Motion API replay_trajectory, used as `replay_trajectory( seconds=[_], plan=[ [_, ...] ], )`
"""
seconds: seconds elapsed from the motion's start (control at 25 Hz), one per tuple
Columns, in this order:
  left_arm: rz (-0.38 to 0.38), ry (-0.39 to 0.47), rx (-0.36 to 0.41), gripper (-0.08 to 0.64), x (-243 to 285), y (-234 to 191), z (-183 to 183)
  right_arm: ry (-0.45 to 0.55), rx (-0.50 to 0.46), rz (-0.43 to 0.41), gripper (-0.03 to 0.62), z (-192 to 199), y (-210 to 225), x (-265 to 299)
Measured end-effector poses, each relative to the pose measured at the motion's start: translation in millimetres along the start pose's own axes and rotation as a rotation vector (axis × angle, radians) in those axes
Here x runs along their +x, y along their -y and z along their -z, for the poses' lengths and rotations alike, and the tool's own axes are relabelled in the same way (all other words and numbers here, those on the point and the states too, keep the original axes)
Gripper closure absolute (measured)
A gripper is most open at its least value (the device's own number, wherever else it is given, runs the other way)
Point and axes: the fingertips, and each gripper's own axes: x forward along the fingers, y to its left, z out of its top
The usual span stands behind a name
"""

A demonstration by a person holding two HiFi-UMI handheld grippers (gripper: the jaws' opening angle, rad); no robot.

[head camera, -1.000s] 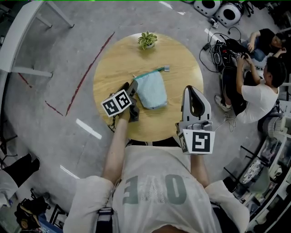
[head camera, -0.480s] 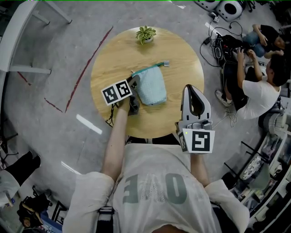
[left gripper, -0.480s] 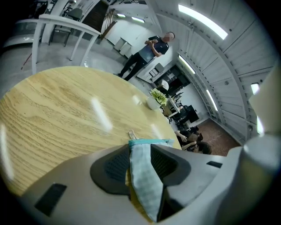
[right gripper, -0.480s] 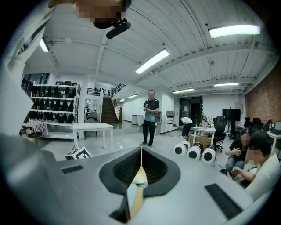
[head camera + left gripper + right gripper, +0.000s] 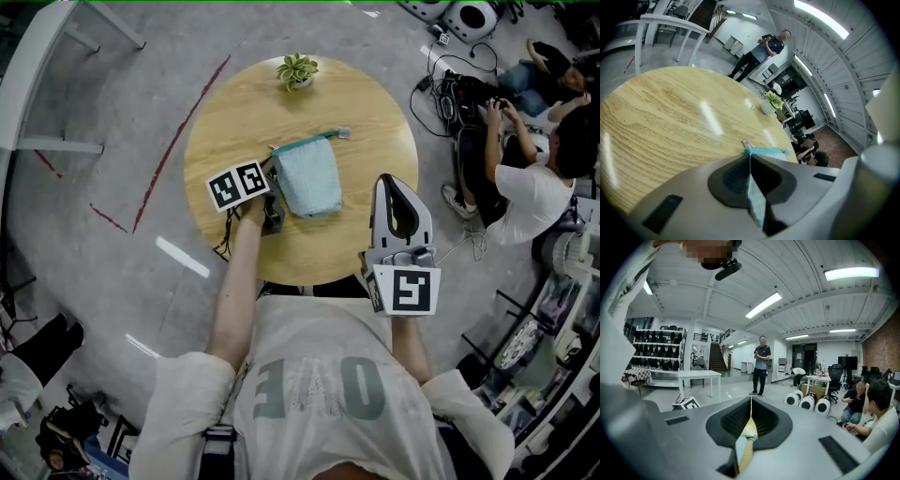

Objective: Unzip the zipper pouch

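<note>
Teal cloth pouch (image 5: 309,178) lies mid table (image 5: 244,112) — soft, light, likely to slide. My left gripper (image 5: 750,159) has just been closing and now clamps its left corner; the right gripper (image 5: 751,401), shut and empty, should take the zipper pull (image 5: 343,134).

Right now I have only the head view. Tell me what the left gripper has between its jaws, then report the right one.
Observer: The left gripper has just been closing its jaws, and they now pinch a thin fold of the light blue pouch.
Operator: Give me what lies past its tips.
Observer: A small metal loop rests on the table just beyond the jaws, by the pouch's teal edge.
Operator: Now the right one.
Observer: The right gripper has its jaws together on nothing, and it faces out into the room, not at the table.
</note>
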Motion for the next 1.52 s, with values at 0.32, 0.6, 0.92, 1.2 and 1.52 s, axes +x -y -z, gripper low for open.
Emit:
replay_trajectory(
  seconds=[0.32,0.6,0.92,1.2,1.52],
  plan=[
    [0.031,0.056,0.09,0.529,-13.7,27.7,-19.3,0.039,-0.004,-0.011,0.561,-14.1,-0.2,-1.1],
    [0.078,0.175,0.214,0.529,-47.7,72.9,-66.1,0.11,-0.018,-0.028,0.561,-40.0,-2.0,3.2],
    [0.13,0.38,0.356,0.529,-115.3,127.9,-123.8,0.213,-0.039,-0.069,0.561,-79.5,-10.2,7.3],
    [0.119,0.623,0.595,0.529,-200.8,178.3,-168.7,0.307,-0.045,-0.115,0.561,-117.6,-28.4,12.3],
    [-0.014,0.915,0.939,0.53,-296.2,228.3,-165.4,0.365,-0.047,-0.177,0.561,-147.8,-48.6,10.2]
  ],
)
